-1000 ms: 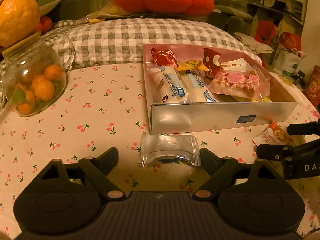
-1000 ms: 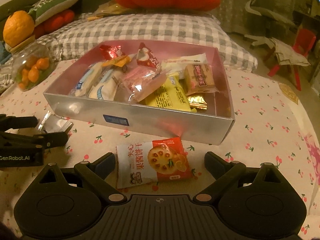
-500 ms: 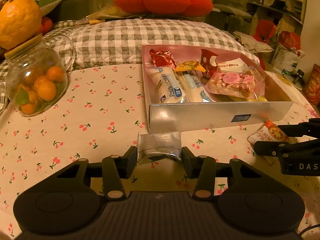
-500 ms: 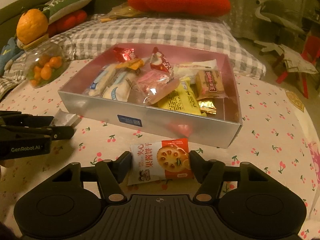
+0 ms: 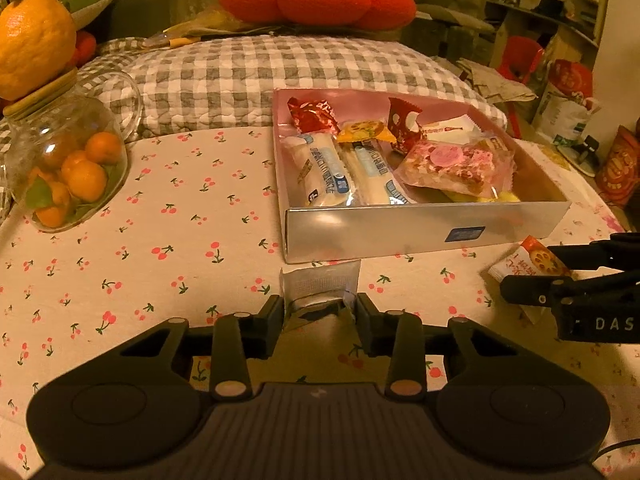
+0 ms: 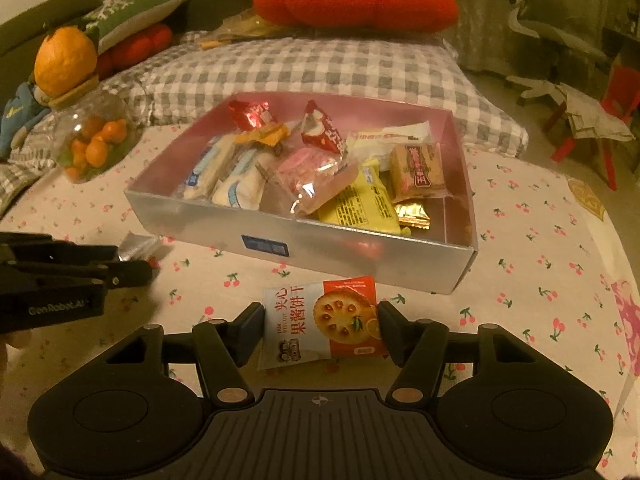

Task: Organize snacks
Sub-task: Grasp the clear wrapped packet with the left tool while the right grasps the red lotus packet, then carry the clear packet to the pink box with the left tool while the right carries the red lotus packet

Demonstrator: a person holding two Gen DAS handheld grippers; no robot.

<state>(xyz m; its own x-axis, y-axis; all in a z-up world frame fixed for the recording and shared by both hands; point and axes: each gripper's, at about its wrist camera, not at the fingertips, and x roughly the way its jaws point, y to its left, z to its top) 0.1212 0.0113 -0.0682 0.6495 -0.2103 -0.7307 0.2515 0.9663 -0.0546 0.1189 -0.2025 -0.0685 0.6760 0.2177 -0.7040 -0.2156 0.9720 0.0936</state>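
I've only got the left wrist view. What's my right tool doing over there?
Observer: The right tool is shut on the biscuit packet, fingers pressing both side edges.
Operator: What sits in the box's right end? The pink bag blocks it.
Observer: A yellow packet, a brown bar and a gold wrapper in the box.
Operator: Any free room there?
Observer: A bare strip of floor along the right wall.
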